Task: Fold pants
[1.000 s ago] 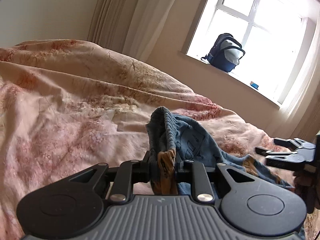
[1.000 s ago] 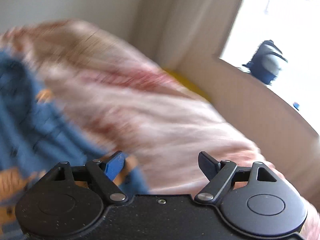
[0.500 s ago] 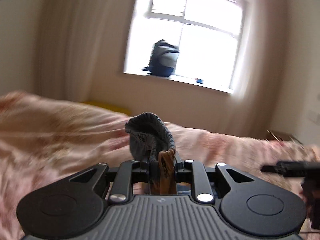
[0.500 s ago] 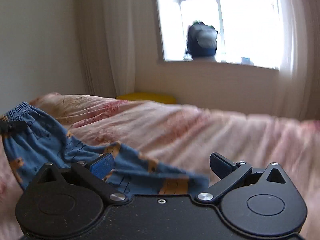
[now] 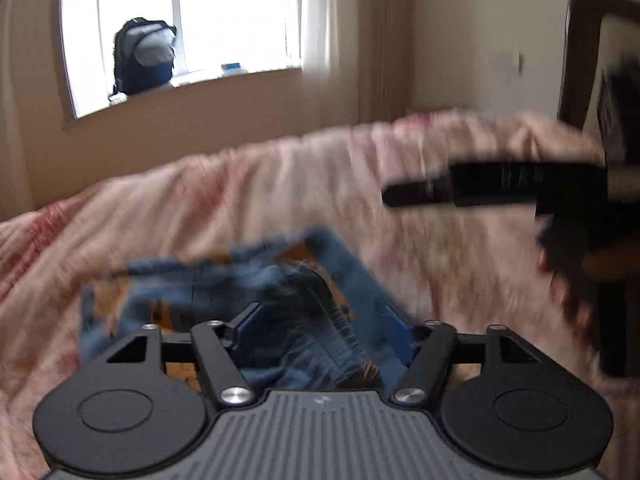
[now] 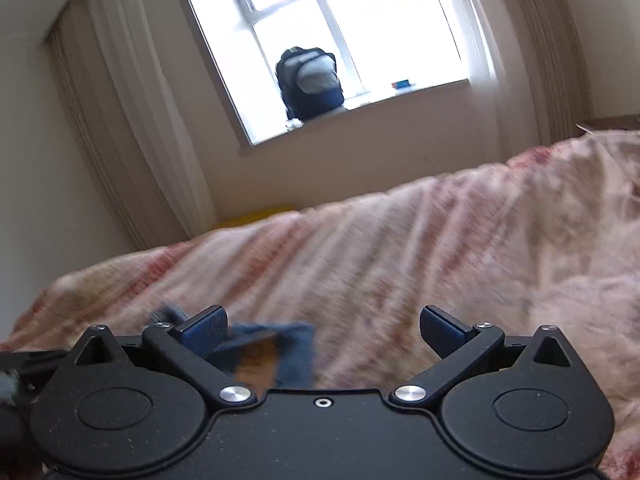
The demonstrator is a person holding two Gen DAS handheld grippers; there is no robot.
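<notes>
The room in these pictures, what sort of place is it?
Most likely a bedroom in a home: a bed under a pink floral bedspread, curtains beside the window, and a backpack on the sill.

Both views sit low and close over the bed (image 5: 280, 192), each looking forward past its own hand-held gripper toward the window (image 5: 180, 20) wall. The left wrist view faces rightward, window at upper left and the other hand-held gripper (image 5: 420, 196) at right. They share the backpack (image 6: 310, 84), the sill and the pink bedspread.
</notes>
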